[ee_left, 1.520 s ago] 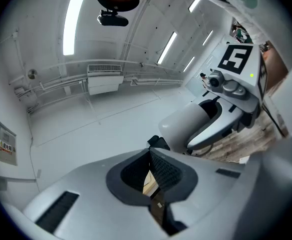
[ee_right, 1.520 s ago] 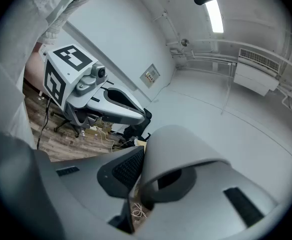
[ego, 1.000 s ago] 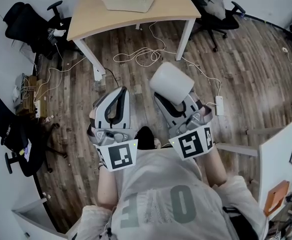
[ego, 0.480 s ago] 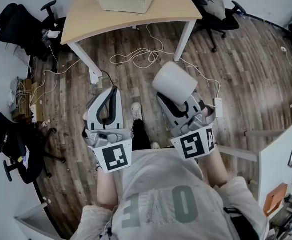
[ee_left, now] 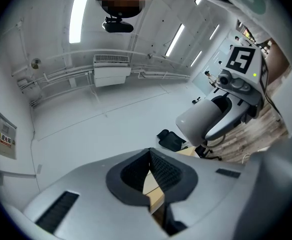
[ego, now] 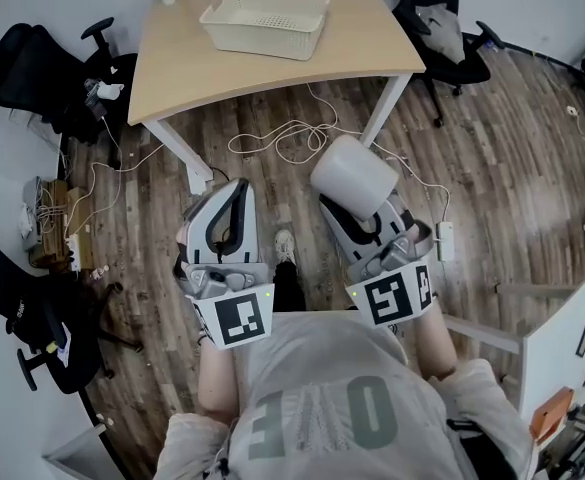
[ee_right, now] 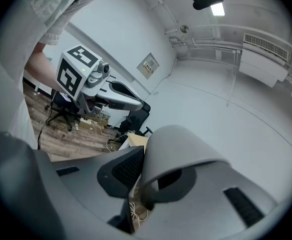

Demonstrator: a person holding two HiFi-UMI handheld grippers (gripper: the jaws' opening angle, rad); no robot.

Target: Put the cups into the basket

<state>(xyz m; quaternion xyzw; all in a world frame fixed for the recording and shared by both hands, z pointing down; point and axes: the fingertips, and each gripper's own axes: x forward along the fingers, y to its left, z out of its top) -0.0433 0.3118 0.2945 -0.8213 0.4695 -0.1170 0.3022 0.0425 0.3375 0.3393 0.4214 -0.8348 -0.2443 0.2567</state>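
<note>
Transport step is in hand: right claw [ego: 360, 206] grips a cup [ego: 350, 171], left claw [ego: 238, 186] sits closed and empty; next, reach the basket [ego: 262, 40] on the tabletop [ego: 187, 68].

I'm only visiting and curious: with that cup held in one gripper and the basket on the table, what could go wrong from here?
The cup sticks out well past the right gripper, so it might slip or tip.
Loose cables lie on the floor before the table; a foot could catch them.
The basket sits back from the table's near edge, so an early release may miss it.
</note>
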